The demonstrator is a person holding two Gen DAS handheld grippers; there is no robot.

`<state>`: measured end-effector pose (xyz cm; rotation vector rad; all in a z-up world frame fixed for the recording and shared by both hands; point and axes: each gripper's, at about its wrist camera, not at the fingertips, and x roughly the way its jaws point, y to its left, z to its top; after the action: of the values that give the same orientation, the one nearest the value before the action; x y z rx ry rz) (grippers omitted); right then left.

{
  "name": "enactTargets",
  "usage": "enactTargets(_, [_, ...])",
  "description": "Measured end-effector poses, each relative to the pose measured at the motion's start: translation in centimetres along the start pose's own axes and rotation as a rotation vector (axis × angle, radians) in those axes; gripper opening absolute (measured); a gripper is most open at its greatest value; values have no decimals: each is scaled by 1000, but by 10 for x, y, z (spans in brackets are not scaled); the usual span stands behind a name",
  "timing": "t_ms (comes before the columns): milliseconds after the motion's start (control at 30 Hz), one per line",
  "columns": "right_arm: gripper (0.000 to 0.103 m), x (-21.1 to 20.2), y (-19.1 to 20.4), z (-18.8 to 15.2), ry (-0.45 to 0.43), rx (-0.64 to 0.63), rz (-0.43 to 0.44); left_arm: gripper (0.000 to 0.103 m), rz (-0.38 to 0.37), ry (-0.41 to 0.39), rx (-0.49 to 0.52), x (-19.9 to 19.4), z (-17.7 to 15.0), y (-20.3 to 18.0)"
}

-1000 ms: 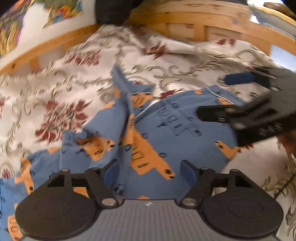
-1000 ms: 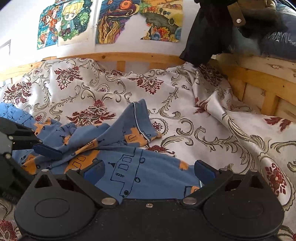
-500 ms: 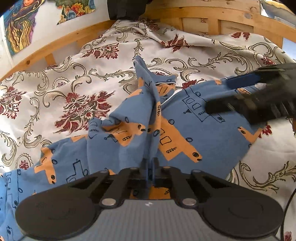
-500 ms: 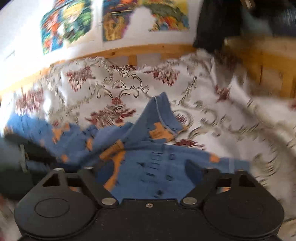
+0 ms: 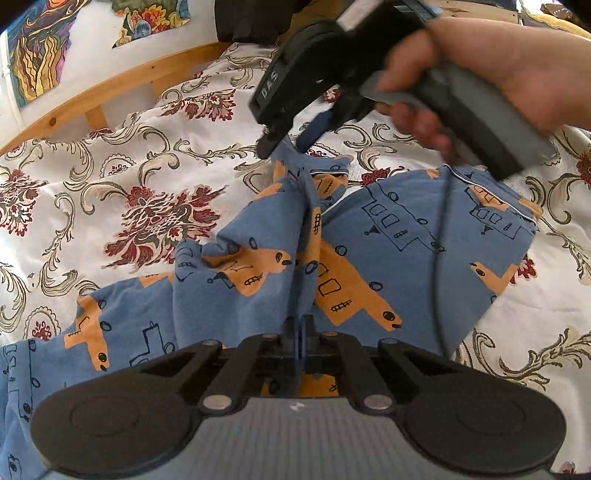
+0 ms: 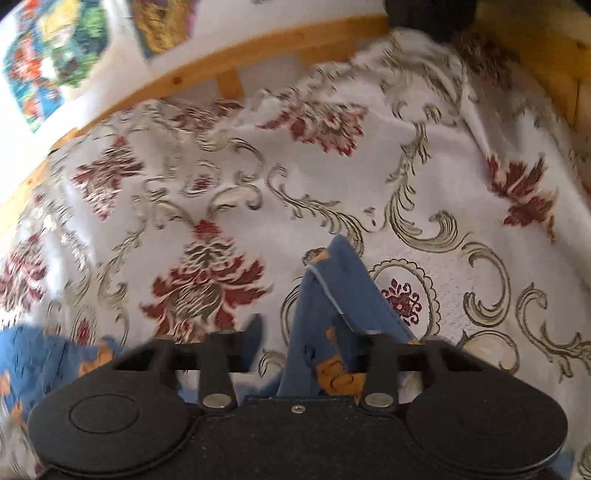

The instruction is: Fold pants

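Pants (image 5: 369, 258) of blue cloth printed with orange vehicles lie crumpled on a floral bedspread (image 5: 110, 192), inside a wooden bed frame (image 5: 122, 85). From the left wrist view, the left gripper (image 5: 300, 332) has its fingers pressed together on a raised ridge of the blue fabric; the ridge runs away from the grip toward the far tip of the garment. The pinched portion itself is hidden between the pads. A white-piped hem (image 5: 491, 203) shows at the right side of the garment, and the lower left of the cloth is cut off by the frame edge and the gripper body. The right gripper (image 5: 286, 142) enters from the upper right, held by a hand (image 5: 509, 62); its tips sit at the far peak of the fabric with a gap visible between them, and motion blur prevents any finding on contact. The right wrist view is heavily blurred. There the right gripper (image 6: 310, 332) shows its fingers standing apart, with an upright fold of the pants (image 6: 332, 295) rising between them; the right-hand finger is largely masked by cloth, and whether either pad touches the fold cannot be determined. Colourful pictures (image 6: 48, 70) on the wall are smeared beyond reading. A dark item (image 5: 255, 18) at the top edge is cut off and unidentifiable.
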<state>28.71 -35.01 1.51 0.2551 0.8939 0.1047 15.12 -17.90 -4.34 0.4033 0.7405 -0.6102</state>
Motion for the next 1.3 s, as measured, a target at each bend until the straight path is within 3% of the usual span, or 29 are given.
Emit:
enactTargets(67, [3, 6, -5, 5, 4, 25, -29, 1, -2, -5, -2, -1, 0, 0])
enactTargets(100, [1, 6, -8, 6, -1, 32, -29, 1, -2, -7, -3, -2, 0, -1])
enactTargets(233, [0, -18, -20, 1, -89, 83, 31, 1, -11, -27, -6, -7, 3, 0])
enactTargets(367, [0, -84, -24, -19, -295, 57, 42, 1, -40, -88, 5, -23, 7, 0])
enactTargets(467, [0, -141, -25, -57, -450, 8, 1, 1, -78, -128, 42, -37, 9, -4])
enactTargets(533, [0, -166, -28, -89, -490, -1, -65, 1, -111, -127, 70, -42, 8, -9])
enactTargets(633, [0, -168, -47, -136, -399, 121, -155, 1, -150, -92, 127, -43, -1, -18])
enactTargets(733, [0, -149, -66, -171, -282, 264, -186, 1, -164, -36, 176, -35, -14, -28])
enactTargets(833, [0, -139, -77, -188, -220, 382, -149, 1, -159, -11, 201, -30, -23, -32])
enactTargets(867, [7, -137, -77, -188, -212, 389, -142, 1, -156, -10, 207, -29, -24, -33])
enactTargets(933, [17, -135, -77, -189, -214, 392, -132, 1, -156, -7, 206, -29, -24, -33])
enactTargets(1033, [40, -136, -83, -196, -227, 463, -75, 1, -158, 0, 203, -29, -24, -31])
enactTargets(1300, [44, -141, -98, -201, -292, 561, -40, 1, -155, 8, 193, -29, -26, -30])
